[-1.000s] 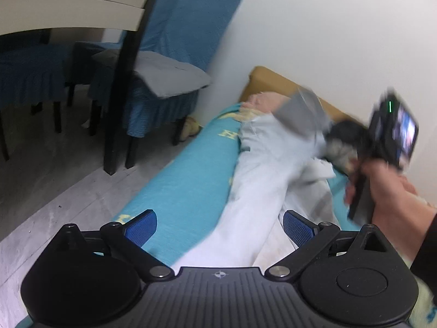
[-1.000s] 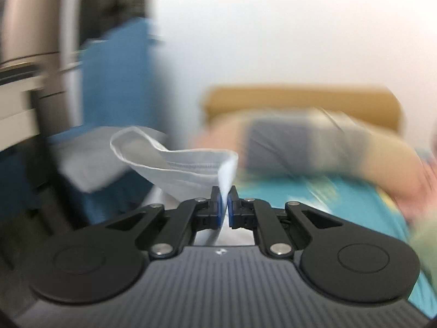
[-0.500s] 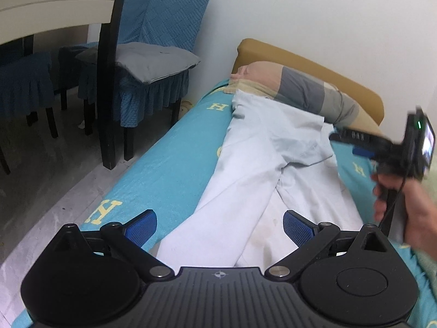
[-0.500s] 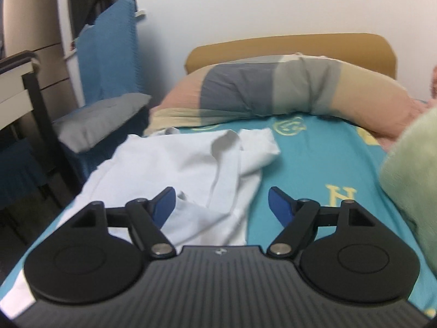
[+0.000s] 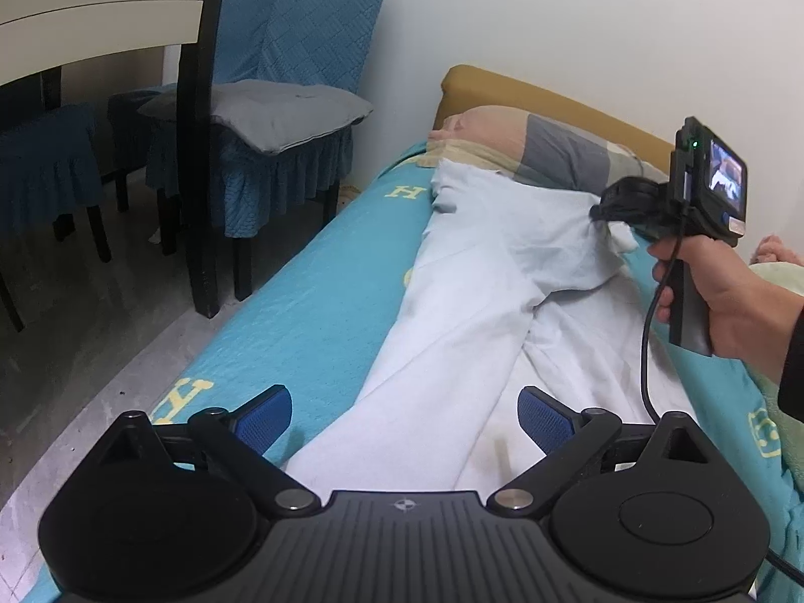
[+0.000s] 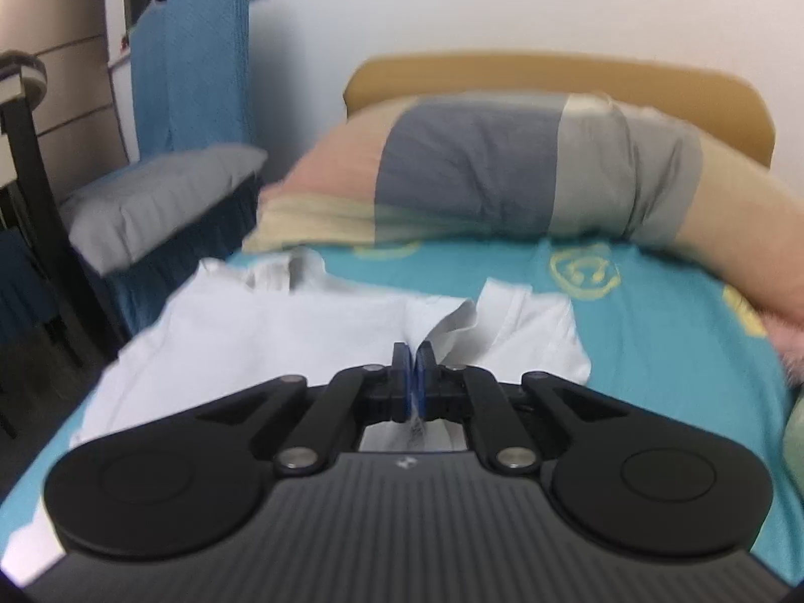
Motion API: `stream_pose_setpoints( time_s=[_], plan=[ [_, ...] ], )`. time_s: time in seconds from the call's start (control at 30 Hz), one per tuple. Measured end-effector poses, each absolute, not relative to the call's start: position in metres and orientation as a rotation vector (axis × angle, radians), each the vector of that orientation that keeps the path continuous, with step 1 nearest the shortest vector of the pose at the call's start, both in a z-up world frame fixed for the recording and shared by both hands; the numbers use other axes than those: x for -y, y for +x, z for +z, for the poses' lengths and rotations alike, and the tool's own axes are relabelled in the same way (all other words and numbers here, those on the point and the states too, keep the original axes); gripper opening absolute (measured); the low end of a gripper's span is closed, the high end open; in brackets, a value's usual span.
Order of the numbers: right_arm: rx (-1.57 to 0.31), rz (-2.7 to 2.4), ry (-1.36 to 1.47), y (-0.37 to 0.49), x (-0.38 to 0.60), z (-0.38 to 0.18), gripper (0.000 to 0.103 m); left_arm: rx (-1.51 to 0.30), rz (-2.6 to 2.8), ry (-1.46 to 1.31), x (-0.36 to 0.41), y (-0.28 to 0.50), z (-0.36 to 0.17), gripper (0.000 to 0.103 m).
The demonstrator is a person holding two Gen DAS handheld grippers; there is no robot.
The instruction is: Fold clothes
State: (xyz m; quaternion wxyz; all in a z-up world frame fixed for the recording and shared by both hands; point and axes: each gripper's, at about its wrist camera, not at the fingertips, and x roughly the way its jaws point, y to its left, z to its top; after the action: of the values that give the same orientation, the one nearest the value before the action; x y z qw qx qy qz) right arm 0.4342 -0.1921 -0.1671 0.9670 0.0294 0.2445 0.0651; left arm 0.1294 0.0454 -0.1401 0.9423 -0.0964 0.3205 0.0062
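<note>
Since half a second ago: right gripper [image 6: 413, 377] went from spread to clenched on a fold of the white shirt [image 6: 281, 331].
Left wrist view: left gripper [image 5: 404, 414] released, empty, over the shirt's near end; shirt runs lengthwise up the bed [image 5: 321, 271] toward the pillow [image 5: 547, 151].
Right wrist view: pinched fold sits at the shirt's pillow-side edge.
Count: one shirt, two grippers, one pillow.

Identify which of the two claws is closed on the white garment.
The right claw: its blue pads pinch a fold of the white garment. The left claw stands wide open above the cloth, gripping nothing.
</note>
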Motion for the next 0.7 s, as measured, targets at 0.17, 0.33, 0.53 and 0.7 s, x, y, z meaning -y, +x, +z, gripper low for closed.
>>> stream_pose_setpoints(
  time_s=[0.17, 0.33, 0.53, 0.7],
  plan=[
    [-0.495, 0.058, 0.065, 0.438, 0.204, -0.167, 0.007, -0.655, 0.014, -0.192, -0.046, 0.131, -0.140, 0.098],
    [-0.566, 0.068, 0.146, 0.427, 0.213, -0.163, 0.033, -0.661, 0.024, -0.183, -0.046, 0.135, -0.138, 0.098],
    [-0.524, 0.123, 0.264, 0.367, 0.209, -0.148, 0.062, -0.656, 0.046, -0.185, -0.046, 0.138, -0.136, 0.098],
    [-0.614, 0.144, 0.291, 0.347, 0.189, -0.163, 0.062, -0.662, 0.075, -0.189, -0.052, 0.140, -0.133, 0.098]
  ],
)
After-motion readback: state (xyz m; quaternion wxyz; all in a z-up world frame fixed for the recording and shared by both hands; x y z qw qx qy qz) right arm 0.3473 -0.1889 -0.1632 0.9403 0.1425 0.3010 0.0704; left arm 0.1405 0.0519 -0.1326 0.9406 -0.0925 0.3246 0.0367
